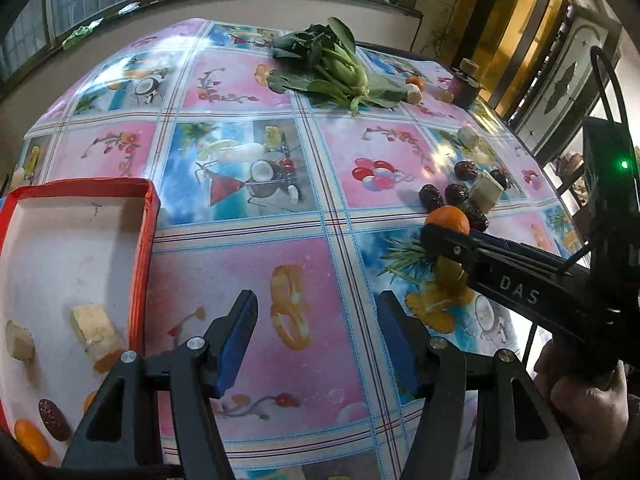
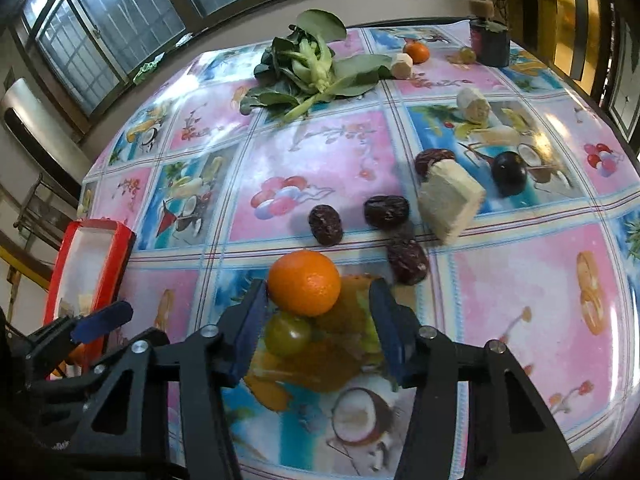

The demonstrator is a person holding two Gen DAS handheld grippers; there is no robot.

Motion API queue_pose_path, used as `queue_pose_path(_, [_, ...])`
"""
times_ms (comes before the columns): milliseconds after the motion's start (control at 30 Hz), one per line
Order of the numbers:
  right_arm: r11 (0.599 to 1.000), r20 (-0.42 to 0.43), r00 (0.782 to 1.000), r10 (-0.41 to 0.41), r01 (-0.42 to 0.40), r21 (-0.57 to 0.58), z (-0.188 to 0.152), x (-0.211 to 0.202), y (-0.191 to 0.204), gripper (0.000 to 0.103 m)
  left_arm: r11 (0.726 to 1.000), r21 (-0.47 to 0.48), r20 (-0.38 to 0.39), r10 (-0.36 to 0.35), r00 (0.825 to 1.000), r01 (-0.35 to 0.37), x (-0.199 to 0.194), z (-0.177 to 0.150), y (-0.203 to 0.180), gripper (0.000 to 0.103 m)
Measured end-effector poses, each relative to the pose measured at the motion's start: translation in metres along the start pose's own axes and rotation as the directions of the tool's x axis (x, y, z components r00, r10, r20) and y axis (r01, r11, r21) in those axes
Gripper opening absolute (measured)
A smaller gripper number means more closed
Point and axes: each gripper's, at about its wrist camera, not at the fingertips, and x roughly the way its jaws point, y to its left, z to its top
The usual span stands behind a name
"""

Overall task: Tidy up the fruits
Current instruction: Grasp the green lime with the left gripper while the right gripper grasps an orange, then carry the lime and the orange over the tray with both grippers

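A red-rimmed white box (image 1: 72, 248) at the table's left holds banana pieces, a date and small oranges; it also shows in the right wrist view (image 2: 90, 264). My left gripper (image 1: 318, 332) is open and empty just right of the box. My right gripper (image 2: 318, 320) is open, its jaws either side of an orange (image 2: 304, 283) and a green grape (image 2: 288, 334) on the table. The orange (image 1: 448, 220) also shows at the right gripper's tip in the left wrist view. Several dark dates (image 2: 326, 224), a pale cut chunk (image 2: 450, 200) and a dark plum (image 2: 509, 173) lie just beyond.
A bunch of green leafy vegetables (image 2: 316, 68) lies at the far side. A second orange (image 2: 416, 51), pale pieces (image 2: 474, 105) and a dark jar with a cork lid (image 2: 488, 36) stand far right. The table (image 2: 320, 160) wears a pink and blue patterned cloth.
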Motion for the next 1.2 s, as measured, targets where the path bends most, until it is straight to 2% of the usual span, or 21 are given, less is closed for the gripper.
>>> queue_pose_path(100, [1.0, -0.008, 1.0, -0.002, 0.002, -0.005, 0.002, 0.004, 0.006, 0.038, 1.0, 0.017, -0.002, -0.015, 1.0, 0.015, 0.001, 0.001, -0.005, 0.062])
queue_pose_path(267, [0.999, -0.001, 1.0, 0.028, -0.028, 0.035, 0.002, -0.001, -0.004, 0.037, 0.995, 0.081, -0.008, -0.053, 0.999, 0.053, 0.007, 0.003, -0.032, 0.062])
queue_pose_path(367, [0.997, 0.049, 0.998, 0.036, -0.039, 0.066, -0.002, -0.026, -0.014, 0.037, 0.988, 0.125, -0.014, -0.085, 0.996, 0.087, 0.014, 0.005, -0.054, 0.062])
queue_pose_path(433, [0.998, 0.08, 0.997, 0.008, -0.013, 0.063, -0.007, -0.045, -0.023, 0.037, 0.984, 0.146, -0.015, -0.1, 0.995, 0.101, 0.019, 0.007, -0.068, 0.062])
queue_pose_path(500, [0.996, 0.097, 0.995, -0.031, 0.023, 0.084, -0.013, -0.059, -0.041, 0.037, 0.984, 0.157, -0.006, -0.09, 0.996, 0.089, 0.024, 0.008, -0.076, 0.062])
queue_pose_path(567, [0.993, 0.088, 0.996, -0.032, 0.021, 0.119, -0.016, -0.064, -0.057, 0.037, 0.983, 0.162, -0.007, -0.086, 0.996, 0.086, 0.029, 0.01, -0.081, 0.06])
queue_pose_path(700, [0.984, 0.08, 0.996, -0.051, 0.036, 0.172, -0.027, -0.07, -0.083, 0.037, 0.986, 0.144, -0.008, -0.078, 0.997, 0.078, 0.037, 0.014, -0.083, 0.044])
queue_pose_path(867, [0.982, 0.08, 0.996, -0.046, 0.03, 0.188, -0.032, -0.072, -0.095, 0.037, 0.987, 0.154, -0.009, -0.047, 0.999, 0.048, 0.042, 0.011, -0.087, 0.037])
queue_pose_path(1100, [0.985, 0.064, 0.997, -0.041, 0.03, 0.172, -0.034, -0.065, -0.095, 0.037, 0.982, 0.186, 0.009, -0.021, 1.0, 0.019, 0.044, 0.009, -0.099, 0.024])
queue_pose_path(1200, [0.985, 0.056, 0.998, -0.04, 0.03, 0.172, -0.036, -0.063, -0.094, 0.037, 0.98, 0.201, 0.018, 0.0, 1.0, -0.004, 0.045, 0.009, -0.103, 0.021])
